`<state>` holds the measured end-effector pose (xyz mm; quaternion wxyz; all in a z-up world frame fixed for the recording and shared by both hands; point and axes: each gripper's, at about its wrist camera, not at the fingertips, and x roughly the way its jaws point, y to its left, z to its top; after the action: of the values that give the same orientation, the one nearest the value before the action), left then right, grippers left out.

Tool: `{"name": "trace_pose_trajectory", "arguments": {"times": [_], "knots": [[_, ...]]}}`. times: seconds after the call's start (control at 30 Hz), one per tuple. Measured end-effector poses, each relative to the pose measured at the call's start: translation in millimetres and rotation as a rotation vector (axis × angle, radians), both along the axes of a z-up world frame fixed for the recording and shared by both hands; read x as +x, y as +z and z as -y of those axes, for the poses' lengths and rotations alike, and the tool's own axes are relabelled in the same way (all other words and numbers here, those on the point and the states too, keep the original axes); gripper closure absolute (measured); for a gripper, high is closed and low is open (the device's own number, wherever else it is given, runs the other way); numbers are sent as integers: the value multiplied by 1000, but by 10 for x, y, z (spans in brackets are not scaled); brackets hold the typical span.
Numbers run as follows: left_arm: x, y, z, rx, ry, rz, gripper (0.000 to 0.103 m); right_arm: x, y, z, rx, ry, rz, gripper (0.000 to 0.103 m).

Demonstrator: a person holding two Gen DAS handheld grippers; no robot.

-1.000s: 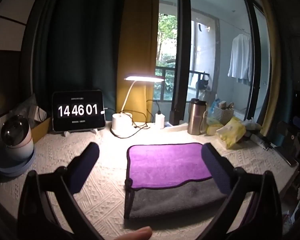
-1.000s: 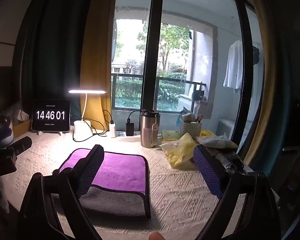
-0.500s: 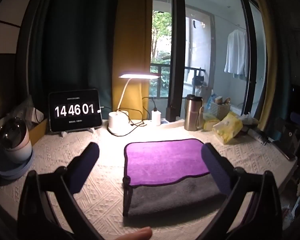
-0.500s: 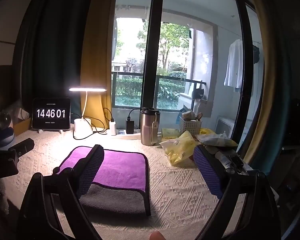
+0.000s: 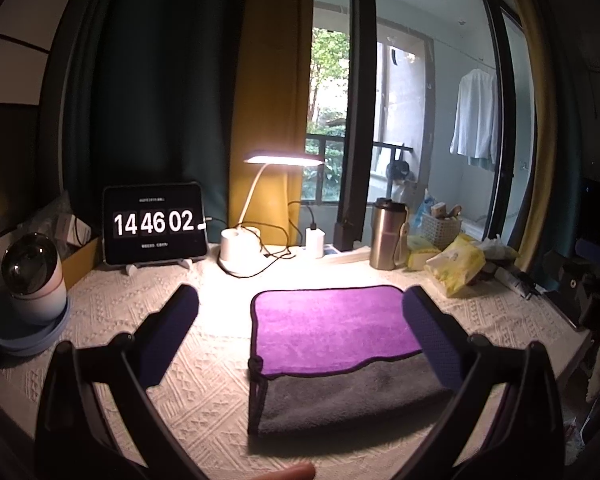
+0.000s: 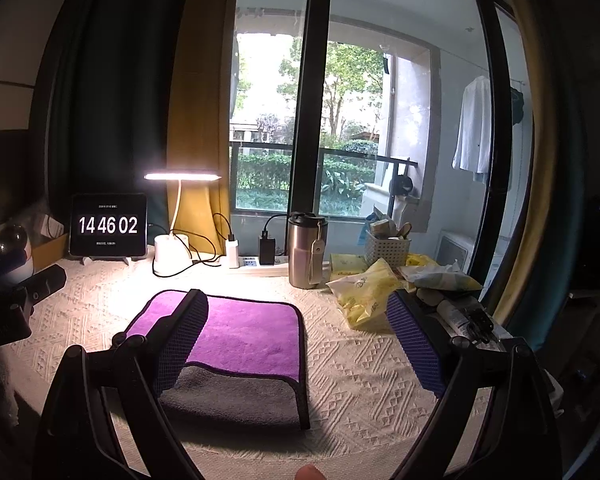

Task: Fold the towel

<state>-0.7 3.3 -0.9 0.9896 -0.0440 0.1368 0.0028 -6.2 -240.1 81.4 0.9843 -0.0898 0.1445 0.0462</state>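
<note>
A folded towel [image 5: 332,328], purple on top with a grey layer showing at its near edge, lies flat on the white textured tablecloth [image 5: 204,384]. It also shows in the right wrist view [image 6: 244,336]. My left gripper [image 5: 300,304] is open and empty, held above the table near the towel's front. My right gripper [image 6: 298,306] is open and empty, above the towel's right side. The left gripper's body shows at the left edge of the right wrist view [image 6: 16,304].
At the back stand a tablet clock [image 5: 154,224], a lit desk lamp [image 5: 240,246], a charger [image 5: 315,240], a steel tumbler [image 5: 388,234] and a basket [image 5: 440,230]. Yellow bags [image 6: 364,290] lie at right. A round white device [image 5: 32,280] sits far left.
Both grippers have drawn back and risen slightly, so the towel looks a little farther and lower. The towel has not moved. Both grippers stay open.
</note>
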Motion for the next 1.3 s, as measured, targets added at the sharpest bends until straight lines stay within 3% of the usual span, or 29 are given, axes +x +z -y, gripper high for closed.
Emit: {"name": "trace_pose_trajectory", "arguments": {"times": [1.3], "knots": [[14,14,7,-10,-2,-1,0,31,-56,-5,11,9,-21,9]]}}
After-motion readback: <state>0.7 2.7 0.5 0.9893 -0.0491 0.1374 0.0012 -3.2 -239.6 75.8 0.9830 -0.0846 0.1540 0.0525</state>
